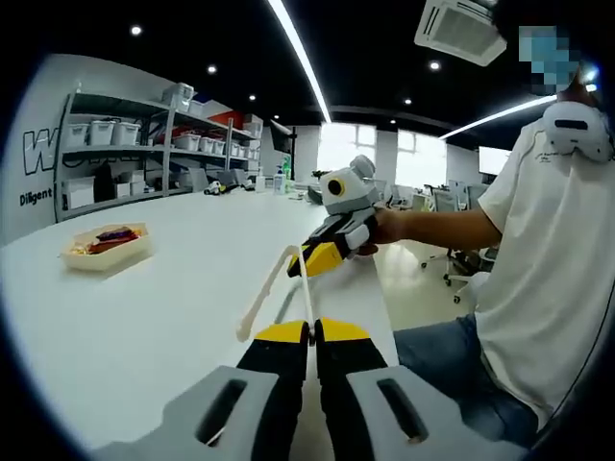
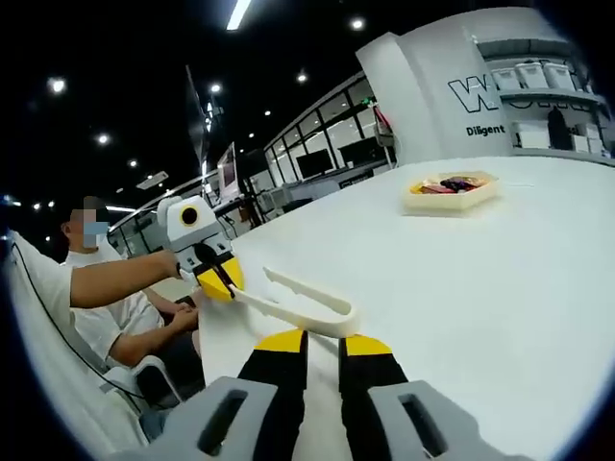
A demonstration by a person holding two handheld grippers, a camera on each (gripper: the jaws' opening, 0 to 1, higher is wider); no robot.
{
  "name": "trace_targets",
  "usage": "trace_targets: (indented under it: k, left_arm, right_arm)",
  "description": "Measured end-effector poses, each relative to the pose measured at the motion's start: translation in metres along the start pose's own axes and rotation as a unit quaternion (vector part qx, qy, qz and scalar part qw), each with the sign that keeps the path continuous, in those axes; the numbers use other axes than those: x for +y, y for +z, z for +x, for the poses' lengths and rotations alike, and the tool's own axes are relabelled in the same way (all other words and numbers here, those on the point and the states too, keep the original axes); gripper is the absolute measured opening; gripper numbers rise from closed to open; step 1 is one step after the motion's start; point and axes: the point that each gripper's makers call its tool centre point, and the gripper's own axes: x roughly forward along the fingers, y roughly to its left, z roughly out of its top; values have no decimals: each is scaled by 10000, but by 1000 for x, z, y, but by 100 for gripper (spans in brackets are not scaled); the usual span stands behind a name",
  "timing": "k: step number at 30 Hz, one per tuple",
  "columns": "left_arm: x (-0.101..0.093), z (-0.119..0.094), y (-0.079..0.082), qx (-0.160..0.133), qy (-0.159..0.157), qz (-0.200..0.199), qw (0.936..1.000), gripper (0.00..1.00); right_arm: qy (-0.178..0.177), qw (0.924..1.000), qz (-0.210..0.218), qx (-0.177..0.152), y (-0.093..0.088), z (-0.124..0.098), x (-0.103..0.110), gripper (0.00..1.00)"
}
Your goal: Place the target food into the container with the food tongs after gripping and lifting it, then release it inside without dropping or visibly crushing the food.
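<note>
Tongs of cream plastic [image 2: 341, 322] were held off the broad white table [image 1: 144, 317] with their two arms spread apart and nothing pinched between them. The left gripper [image 1: 310, 331] was seen with its yellow-tipped jaws pressed together on the end of one arm, while the other arm hung free toward the tabletop. The hinge end was met by the right gripper [image 2: 324, 338], whose jaws appeared drawn in on it with only a narrow gap left. The target food, red and dark pieces [image 1: 113, 236], was found lying in a shallow cream tray [image 2: 452, 192], set well apart from the tongs near the table's far side. Between tongs and tray the surface was left open. The near table edge was seen just beside both grippers, where a seated person in a white shirt [image 1: 548, 269] was placed.
</note>
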Motion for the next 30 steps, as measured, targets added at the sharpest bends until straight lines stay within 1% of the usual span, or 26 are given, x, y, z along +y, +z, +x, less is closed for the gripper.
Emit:
trace_targets:
  k: [2,5,11,13,17,20,22,23,24,26,27,28,29,30]
  left_arm:
    - [1,0,-4,117,15,44,9999,2]
    - [0,-1,-9,251,-14,67,9997,2]
    - [3,-2,-10,291,11,73,9996,2]
    - [4,-2,-11,324,20,173,9993,2]
    - [9,-4,-19,455,44,94,9989,2]
    - [10,-4,-20,479,52,93,9988,2]
    - [12,-4,-20,497,121,133,9986,2]
    - [14,-3,-21,503,132,125,9986,2]
    - [16,-3,-22,515,135,83,9985,2]
    - [20,-2,-25,571,202,104,9981,2]
    - [18,0,-20,446,133,125,9988,2]
    - [18,-2,-22,545,183,111,9983,2]
    - [17,-3,-21,562,169,211,9981,2]
    - [18,-2,-22,569,180,195,9980,2]
  right_arm:
    - [-75,9999,-109,63,-3,1,-1,8]
    - [-88,9997,-189,148,-6,0,-1,9]
    - [-121,9996,-216,103,-5,-1,-2,11]
    - [-118,9996,-210,111,-6,-1,-2,12]
    - [-143,9996,-196,125,-8,-1,-4,14]
    - [-129,9996,-221,95,-6,-3,-2,16]
    - [-151,9995,-256,128,-7,-4,-3,15]
    - [-252,9990,-352,105,-6,-5,-5,15]
    - [-276,9989,-377,82,-5,-6,-6,15]
    - [-278,9990,-330,71,-5,-7,-6,15]
    - [-258,9991,-328,45,-3,-7,-5,14]
    - [-264,9991,-324,36,-3,-7,-5,14]
    - [-283,9990,-342,46,-3,-7,-6,15]
    - [-355,9985,-404,77,-3,-7,-9,15]
